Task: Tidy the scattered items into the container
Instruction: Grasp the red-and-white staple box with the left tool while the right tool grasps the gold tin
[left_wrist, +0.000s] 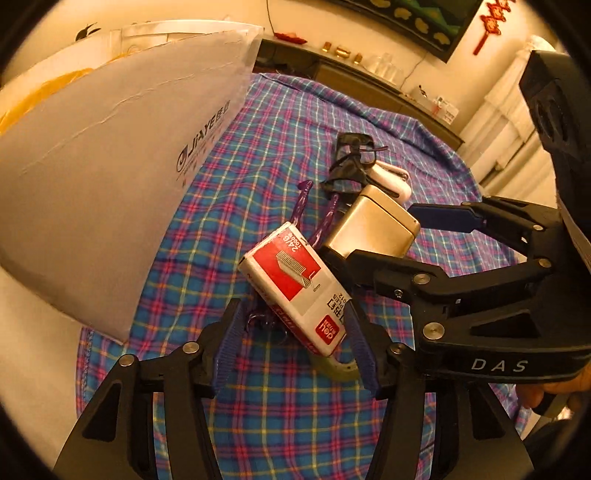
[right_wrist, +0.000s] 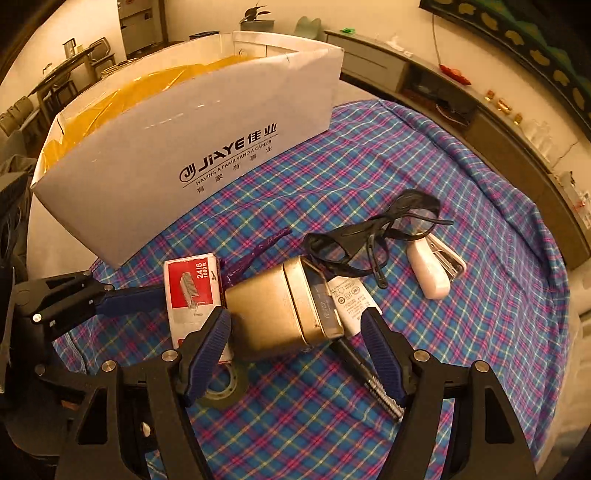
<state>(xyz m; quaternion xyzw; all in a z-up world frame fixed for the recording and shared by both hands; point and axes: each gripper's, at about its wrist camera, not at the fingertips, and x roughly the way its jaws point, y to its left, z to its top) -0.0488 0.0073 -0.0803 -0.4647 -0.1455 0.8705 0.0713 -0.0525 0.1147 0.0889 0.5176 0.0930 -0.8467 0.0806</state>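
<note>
A red and white staple box (left_wrist: 295, 291) lies on the plaid cloth between the fingers of my left gripper (left_wrist: 295, 336), which is open, its pads clear of the box. My right gripper (right_wrist: 297, 332) is open too and straddles a gold tin (right_wrist: 280, 310) without touching it. The tin (left_wrist: 369, 229) lies right beside the staple box (right_wrist: 190, 291). The container is a white cardboard box (right_wrist: 184, 129) lined with yellow plastic, behind the pile at the left (left_wrist: 92, 166). In the left wrist view the right gripper (left_wrist: 399, 240) comes in from the right over the tin.
Black glasses (right_wrist: 369, 236), a white stapler (right_wrist: 432, 269), a purple strip (right_wrist: 258, 251), a tape roll (right_wrist: 221, 387), a white labelled tube (right_wrist: 351, 295) and a dark metal-tipped tool (right_wrist: 369, 376) lie around the tin. The plaid cloth (right_wrist: 461, 177) covers the table; a low cabinet (right_wrist: 517, 155) stands behind.
</note>
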